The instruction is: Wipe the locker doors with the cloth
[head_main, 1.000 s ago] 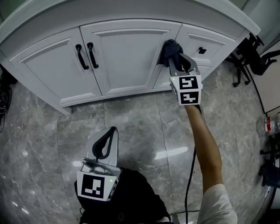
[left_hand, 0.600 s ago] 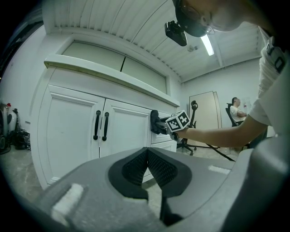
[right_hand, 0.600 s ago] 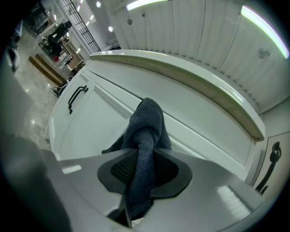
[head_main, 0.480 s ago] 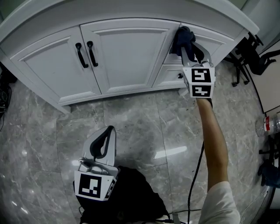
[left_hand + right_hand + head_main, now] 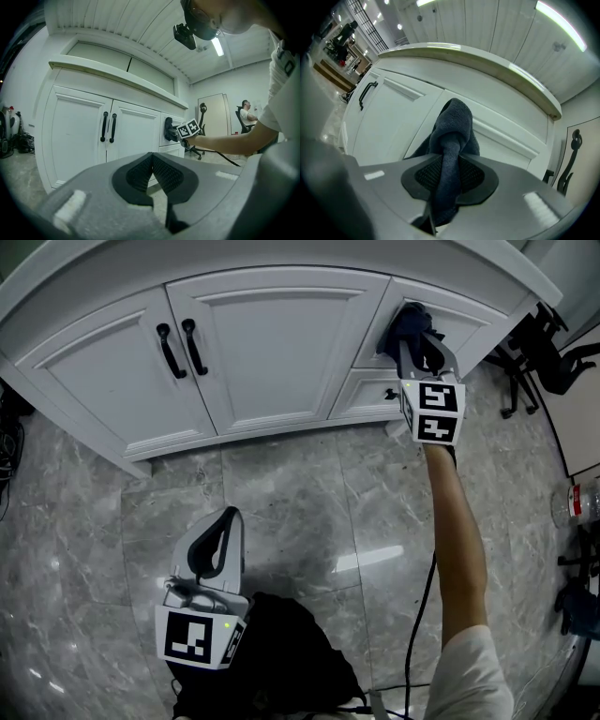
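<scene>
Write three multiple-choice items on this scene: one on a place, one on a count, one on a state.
1. Where is the cloth held?
A. On the floor
B. At the left door
C. At the upper drawer front, right of the double doors

2. How many black handles do the double doors carry?
A. Two
B. One
C. Four

3. What state is the left hand-held gripper in?
A. Shut on the cloth
B. Shut, empty
C. Wide open

Answers: C, the right hand-held gripper holds the cloth against that drawer front. A, the two handles sit side by side where the doors meet. B, its jaws meet with nothing between them.
</scene>
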`<state>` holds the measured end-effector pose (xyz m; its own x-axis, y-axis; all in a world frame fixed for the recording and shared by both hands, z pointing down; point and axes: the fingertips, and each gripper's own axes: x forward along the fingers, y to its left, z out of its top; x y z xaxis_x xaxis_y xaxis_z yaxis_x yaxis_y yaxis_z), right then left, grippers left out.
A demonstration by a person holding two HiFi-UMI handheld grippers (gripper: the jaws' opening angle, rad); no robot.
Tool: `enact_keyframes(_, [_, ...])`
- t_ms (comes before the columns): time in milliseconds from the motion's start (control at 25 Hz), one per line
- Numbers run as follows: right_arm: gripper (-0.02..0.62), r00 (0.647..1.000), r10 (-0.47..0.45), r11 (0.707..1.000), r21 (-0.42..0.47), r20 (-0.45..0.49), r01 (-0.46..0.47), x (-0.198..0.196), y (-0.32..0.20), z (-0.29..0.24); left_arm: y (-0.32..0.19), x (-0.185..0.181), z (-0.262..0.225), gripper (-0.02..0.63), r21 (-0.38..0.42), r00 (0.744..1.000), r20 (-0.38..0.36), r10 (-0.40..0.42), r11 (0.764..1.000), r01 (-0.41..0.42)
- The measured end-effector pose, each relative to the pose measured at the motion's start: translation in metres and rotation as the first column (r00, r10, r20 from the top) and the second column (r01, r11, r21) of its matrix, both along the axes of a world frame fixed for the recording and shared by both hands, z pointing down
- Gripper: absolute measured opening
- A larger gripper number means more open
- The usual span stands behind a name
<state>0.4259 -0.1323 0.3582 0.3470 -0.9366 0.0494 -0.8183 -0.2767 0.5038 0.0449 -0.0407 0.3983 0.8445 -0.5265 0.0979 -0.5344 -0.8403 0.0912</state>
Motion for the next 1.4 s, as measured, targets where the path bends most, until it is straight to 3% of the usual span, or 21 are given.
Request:
enact_keyframes(480, [0.081, 0.998, 0.010, 1.000, -0.014, 0.064, -0.009, -0.007, 0.006, 0.068, -0.004, 0.002, 0.010, 0.002, -0.016, 1.000, 0.016, -0.001, 1.000, 0.001])
enact_keyframes(840, [0.081, 0.994, 0.021, 0.997, -0.082, 0.105, -0.012, -0.010, 0.008, 0.130, -0.005, 0.002, 0.019, 0.002, -0.027, 0.999, 0.032, -0.001, 1.000, 0.002])
enact_keyframes(1200, [0.081, 0.983, 0.056, 0.978, -0.207, 0.176, -0.019, -0.010, 0.004, 0.211, -0.008, 0.003, 0.029, 0.002, -0.043, 0.999, 0.049, -0.006, 0.999, 0.008])
enact_keyframes(1400, [0.081, 0.975, 0.071, 0.976, -0.218, 0.210, -0.025, -0.007, 0.004, 0.238, -0.015, -0.001, 0.036, 0.002, -0.050, 0.998, 0.060, -0.021, 0.998, 0.024])
